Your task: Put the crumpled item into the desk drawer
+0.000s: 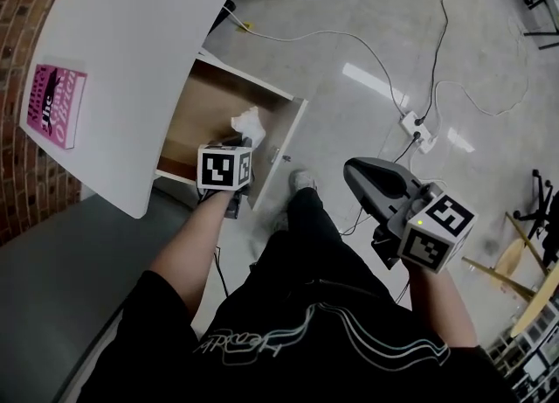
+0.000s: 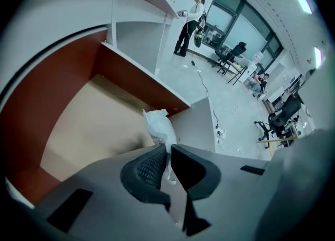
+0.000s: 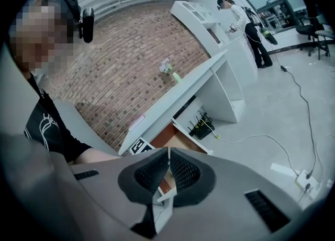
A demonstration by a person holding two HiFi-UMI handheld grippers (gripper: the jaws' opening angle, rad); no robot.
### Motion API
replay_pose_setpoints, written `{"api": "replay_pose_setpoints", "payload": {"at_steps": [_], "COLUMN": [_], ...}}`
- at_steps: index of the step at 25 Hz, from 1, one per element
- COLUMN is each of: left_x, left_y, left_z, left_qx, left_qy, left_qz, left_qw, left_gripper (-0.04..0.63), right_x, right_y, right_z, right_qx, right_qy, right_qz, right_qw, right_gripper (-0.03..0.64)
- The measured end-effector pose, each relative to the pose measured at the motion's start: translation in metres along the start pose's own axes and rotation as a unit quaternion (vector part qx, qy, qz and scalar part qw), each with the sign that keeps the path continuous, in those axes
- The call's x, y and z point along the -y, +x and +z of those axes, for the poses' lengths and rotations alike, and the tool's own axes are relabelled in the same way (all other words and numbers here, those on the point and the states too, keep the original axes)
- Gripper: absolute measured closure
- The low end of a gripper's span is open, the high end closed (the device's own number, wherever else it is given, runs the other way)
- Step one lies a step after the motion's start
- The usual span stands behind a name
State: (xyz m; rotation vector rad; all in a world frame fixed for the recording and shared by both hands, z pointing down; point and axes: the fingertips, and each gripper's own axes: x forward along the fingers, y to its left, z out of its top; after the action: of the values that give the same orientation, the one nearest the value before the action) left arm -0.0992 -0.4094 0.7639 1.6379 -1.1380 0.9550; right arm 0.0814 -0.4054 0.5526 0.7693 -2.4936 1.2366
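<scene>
The crumpled item (image 1: 249, 121) is a wad of white paper or plastic. My left gripper (image 1: 244, 140) is shut on it, and its lower tail is pinched between the pads while the wad (image 2: 157, 125) sticks out past the tips. It hangs over the open desk drawer (image 1: 205, 113), near the drawer's front panel (image 1: 286, 143). The left gripper view shows the drawer's bare wooden bottom (image 2: 89, 125) below my left gripper (image 2: 168, 148). My right gripper (image 1: 351, 170) is held off to the right above the floor, its jaws shut with nothing between them (image 3: 168, 153).
The white desk top (image 1: 131, 60) carries a pink book (image 1: 54, 104) at its left. The person's leg and shoe (image 1: 303, 181) stand just in front of the drawer. A power strip (image 1: 417, 130) and cables lie on the floor to the right. A brick wall (image 3: 131, 52) backs the desk.
</scene>
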Motion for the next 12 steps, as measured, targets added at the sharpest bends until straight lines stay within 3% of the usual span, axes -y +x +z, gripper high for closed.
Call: {"api": "replay_pose_setpoints", "payload": {"at_steps": [9,12], "left_x": [-0.025,-0.033], "left_y": [0.063,0.071], "left_z": [-0.010,-0.006], "left_qx": [-0.057,-0.057], "left_qy": [0.019,0.025], "left_qz": [0.022,0.026], "left_qw": [0.9980,0.9977], "left_gripper": [0.554,0.554], "right_x": [0.031,0.037], "right_y": [0.019,0.024], "right_z": [-0.002,0.000], "right_qx": [-0.026,-0.025], "right_qy": [0.019,0.024], "right_qz": [0.017,0.018], "right_qw": [0.999,0.999], "right_gripper": [0.575,0.575]}}
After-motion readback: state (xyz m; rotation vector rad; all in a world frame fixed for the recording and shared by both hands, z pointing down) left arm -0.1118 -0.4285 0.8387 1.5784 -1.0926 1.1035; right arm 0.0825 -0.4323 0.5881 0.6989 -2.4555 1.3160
